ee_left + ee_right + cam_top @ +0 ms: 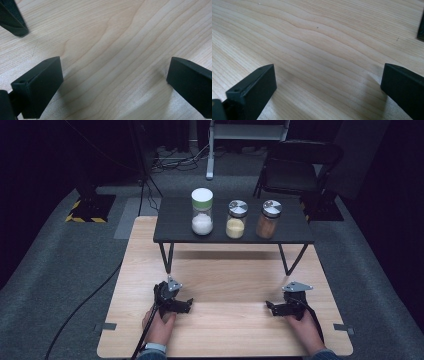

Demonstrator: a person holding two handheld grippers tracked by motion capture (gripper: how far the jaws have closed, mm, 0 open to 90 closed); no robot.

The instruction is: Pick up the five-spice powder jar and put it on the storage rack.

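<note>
Two grippers rest low on light wood table (pixel 225 285), near its front edge: left gripper (pixel 186 306) and right gripper (pixel 271 308), jaws spread wide, nothing betw them. Three jars sit on black riser shelf (pixel 175 220) at back: white-lid jar (pixel 202 212), yellow-fill jar (pixel 236 219), brown-fill jar (pixel 269 219). Bare wood betw grippers; dark room, grey carpet around.

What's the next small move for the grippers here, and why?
Probably lift the left gripper toward the white-lidded jar on the dark shelf: both it and the right gripper rest open on the wooden table, holding nothing.
</note>
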